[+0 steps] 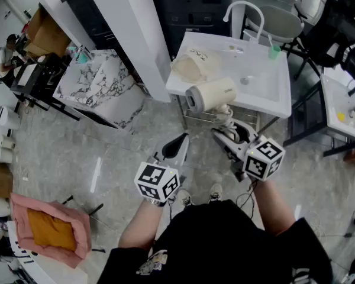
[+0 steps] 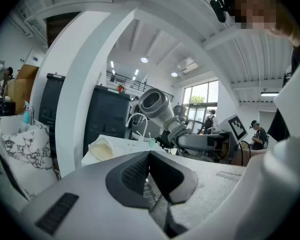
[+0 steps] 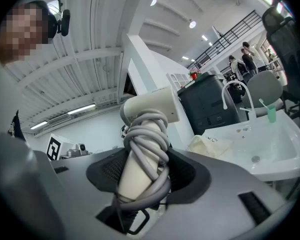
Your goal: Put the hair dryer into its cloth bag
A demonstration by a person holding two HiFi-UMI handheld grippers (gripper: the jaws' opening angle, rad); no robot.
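Observation:
A cream hair dryer (image 1: 212,94) with its grey cord wound round the handle is held in the air in front of the white sink unit (image 1: 266,96). My right gripper (image 1: 228,132) is shut on the handle (image 3: 135,169), and the barrel (image 3: 151,105) points to the left in the head view. The cream cloth bag (image 1: 189,67) lies on the sink counter's left part, also seen as a bag (image 3: 210,145) in the right gripper view and a bag (image 2: 103,148) in the left one. My left gripper (image 1: 178,147) is shut and holds nothing, lower left of the dryer (image 2: 160,109).
A white faucet (image 1: 244,12) and a green cup (image 1: 274,51) stand at the sink's back. A white pillar (image 1: 136,34) rises to the left, with a marble-patterned table (image 1: 100,87) beyond it. Black chairs (image 1: 334,28) are at the right. A pink cushion (image 1: 50,232) lies on the floor.

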